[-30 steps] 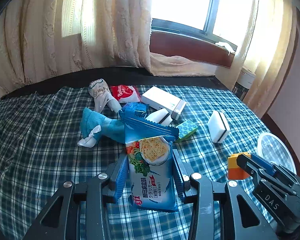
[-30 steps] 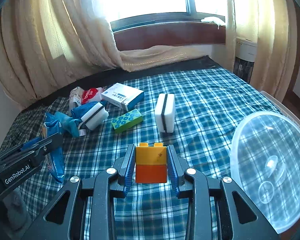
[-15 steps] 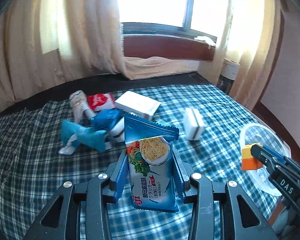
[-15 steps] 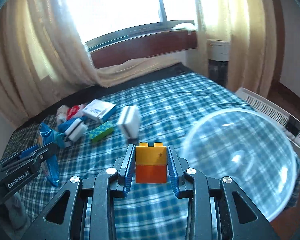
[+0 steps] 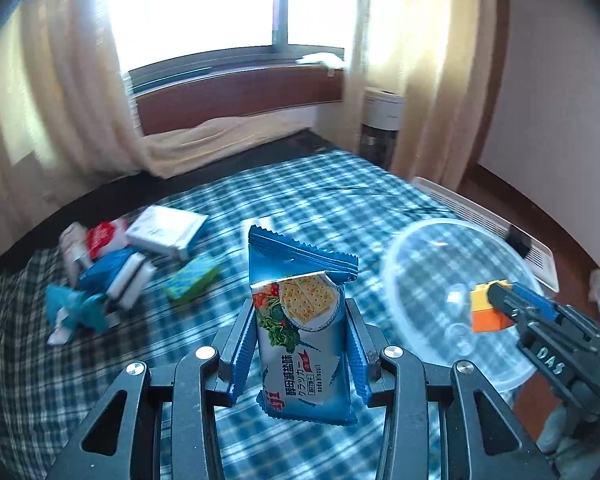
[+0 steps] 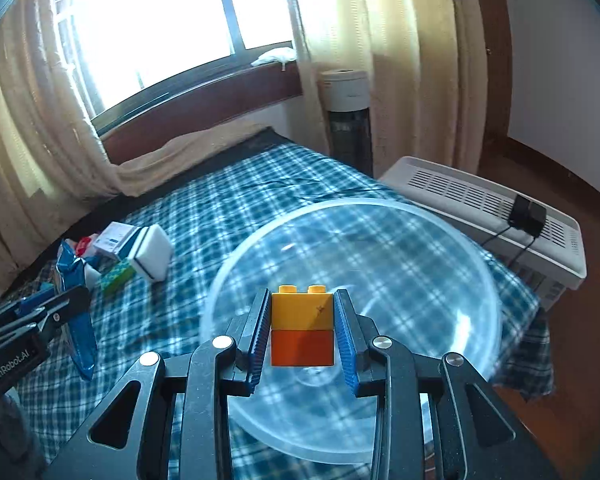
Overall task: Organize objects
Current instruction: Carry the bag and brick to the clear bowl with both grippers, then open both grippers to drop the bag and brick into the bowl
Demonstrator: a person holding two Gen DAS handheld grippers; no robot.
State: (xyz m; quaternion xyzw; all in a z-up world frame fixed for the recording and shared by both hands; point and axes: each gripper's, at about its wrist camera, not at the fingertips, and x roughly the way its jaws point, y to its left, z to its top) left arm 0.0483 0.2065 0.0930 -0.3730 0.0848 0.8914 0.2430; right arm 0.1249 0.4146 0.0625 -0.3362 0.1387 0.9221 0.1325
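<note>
Risk: right gripper (image 6: pixel 302 328) clamps block (image 6: pixel 302 326) over clear bowl (image 6: pixel 440 240) at bed (image 6: pixel 260 200) corner; left gripper (image 5: pixel 300 344) grips cracker pack (image 5: pixel 300 328); hard drop could tip bowl off.

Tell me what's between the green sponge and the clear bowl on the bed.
In the left wrist view, the held cracker packet hangs between the green sponge and the clear bowl. On the bed itself, only bare checked sheet shows there.

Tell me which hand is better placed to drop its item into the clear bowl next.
Right. The right gripper holds the yellow-and-orange block directly over the clear plastic bowl; the left gripper, gripping the soda biscuit packet, sits beside the bowl.
</note>
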